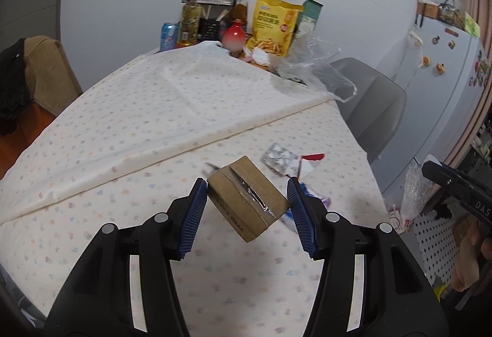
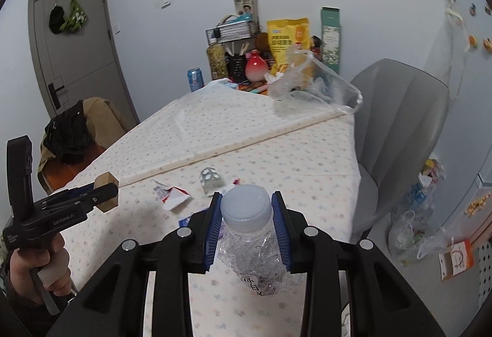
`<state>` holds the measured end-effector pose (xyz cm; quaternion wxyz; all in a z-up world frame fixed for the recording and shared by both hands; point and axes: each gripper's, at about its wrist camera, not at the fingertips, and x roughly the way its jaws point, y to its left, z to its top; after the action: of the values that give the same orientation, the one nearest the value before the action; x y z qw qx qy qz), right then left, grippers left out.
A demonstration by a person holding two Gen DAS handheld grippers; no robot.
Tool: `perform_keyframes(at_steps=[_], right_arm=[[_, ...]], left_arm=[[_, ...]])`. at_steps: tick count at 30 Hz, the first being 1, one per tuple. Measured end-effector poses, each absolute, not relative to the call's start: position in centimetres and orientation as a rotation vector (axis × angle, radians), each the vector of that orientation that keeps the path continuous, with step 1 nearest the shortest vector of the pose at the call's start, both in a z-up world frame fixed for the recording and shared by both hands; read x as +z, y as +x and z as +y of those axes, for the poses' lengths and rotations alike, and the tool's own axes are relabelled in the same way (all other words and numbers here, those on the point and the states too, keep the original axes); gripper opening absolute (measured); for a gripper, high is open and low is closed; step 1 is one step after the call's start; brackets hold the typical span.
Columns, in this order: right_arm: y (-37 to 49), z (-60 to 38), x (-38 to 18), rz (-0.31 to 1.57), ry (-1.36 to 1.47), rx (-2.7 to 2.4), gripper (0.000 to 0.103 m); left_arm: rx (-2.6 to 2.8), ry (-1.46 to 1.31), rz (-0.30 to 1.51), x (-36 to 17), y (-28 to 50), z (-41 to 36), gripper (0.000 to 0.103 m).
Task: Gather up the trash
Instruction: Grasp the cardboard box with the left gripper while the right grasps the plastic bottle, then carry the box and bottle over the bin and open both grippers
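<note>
While the left gripper [image 1: 247, 207] is holding a small taped cardboard box [image 1: 247, 201] in the air above the table [image 1: 123, 127], its two blue-padded fingers are pressing on opposite corners of the box, which is sitting tilted between them. From the right wrist view, the same box is showing at the left edge, lifted clear of the dotted tablecloth [image 2: 276, 152].

The right gripper [image 2: 247, 229] is gripping a crushed clear plastic bottle [image 2: 255, 241] with a pale cap, its blue pads closing against both sides just below the cap. The bottle is pointing forward along the fingers, above the near end of the table.

Lying on the cloth just beyond both grippers are a silver blister pack [image 1: 278, 158] and, beside it, a torn red and white wrapper [image 2: 173, 197]. A clear plastic bag [image 2: 313, 87] is sitting open at the far right part of the table, near a yellow snack bag [image 2: 287, 35], a pink vase [image 2: 255, 70] and a blue drink can [image 2: 195, 79]. A grey chair [image 2: 399, 121] is standing just beside the table's right edge, and a second plastic bag [image 2: 412, 235] holding rubbish is resting on the floor past it.
</note>
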<state>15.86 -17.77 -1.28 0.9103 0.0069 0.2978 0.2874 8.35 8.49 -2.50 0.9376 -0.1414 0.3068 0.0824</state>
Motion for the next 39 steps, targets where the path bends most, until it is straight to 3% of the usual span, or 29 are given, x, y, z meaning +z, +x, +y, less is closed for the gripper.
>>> perform_keyframes(at_steps=[8, 36, 39], right_arm=[[15.5, -25.3, -2.8, 0.616, 0.118, 0.453, 0.032], [17.6, -45.5, -17.6, 0.753, 0.398, 0.067, 0.033], [18.0, -47.1, -18.4, 0.732, 0.457, 0.053, 0.037]], left_arm=[[0.085, -0.242, 0.635, -1.9, 10.8, 3.6, 0.054], [-0.146, -0.049, 0.768, -4.8, 19.3, -14.4, 0.054], [-0.163, -0.028, 0.787, -5.4, 19.9, -16.1, 0.054]])
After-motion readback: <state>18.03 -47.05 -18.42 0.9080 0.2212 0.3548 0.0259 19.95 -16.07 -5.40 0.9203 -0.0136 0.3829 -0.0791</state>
